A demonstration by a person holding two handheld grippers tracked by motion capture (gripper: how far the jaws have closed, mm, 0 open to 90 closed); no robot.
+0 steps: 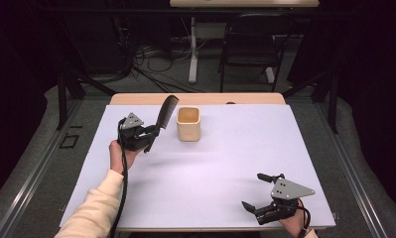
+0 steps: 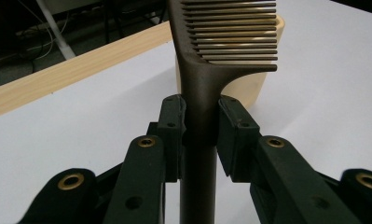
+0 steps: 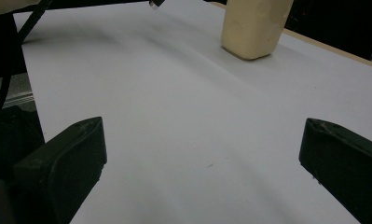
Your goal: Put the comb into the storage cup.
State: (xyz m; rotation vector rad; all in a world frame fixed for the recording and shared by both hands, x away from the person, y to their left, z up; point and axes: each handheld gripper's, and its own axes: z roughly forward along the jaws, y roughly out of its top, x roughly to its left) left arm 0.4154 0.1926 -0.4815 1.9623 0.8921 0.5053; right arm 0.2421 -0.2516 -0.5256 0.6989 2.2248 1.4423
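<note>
White-covered table (image 1: pixel 205 168) in a dark room. Nearest, right hand-held gripper (image 1: pixel 263 191) idle, jaws wide, nothing between. Farther, left hand-held gripper (image 1: pixel 151 136) clamped on comb (image 1: pixel 165 115) handle, teeth up, just beside beige cup (image 1: pixel 188 124). Risk: comb pivoting in the narrow grip, striking the rim, tipping the cup.

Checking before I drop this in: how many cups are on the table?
1. The cup stands upright near the far edge of the table, just right of the comb held in the left gripper. Nothing seems hidden.
</note>
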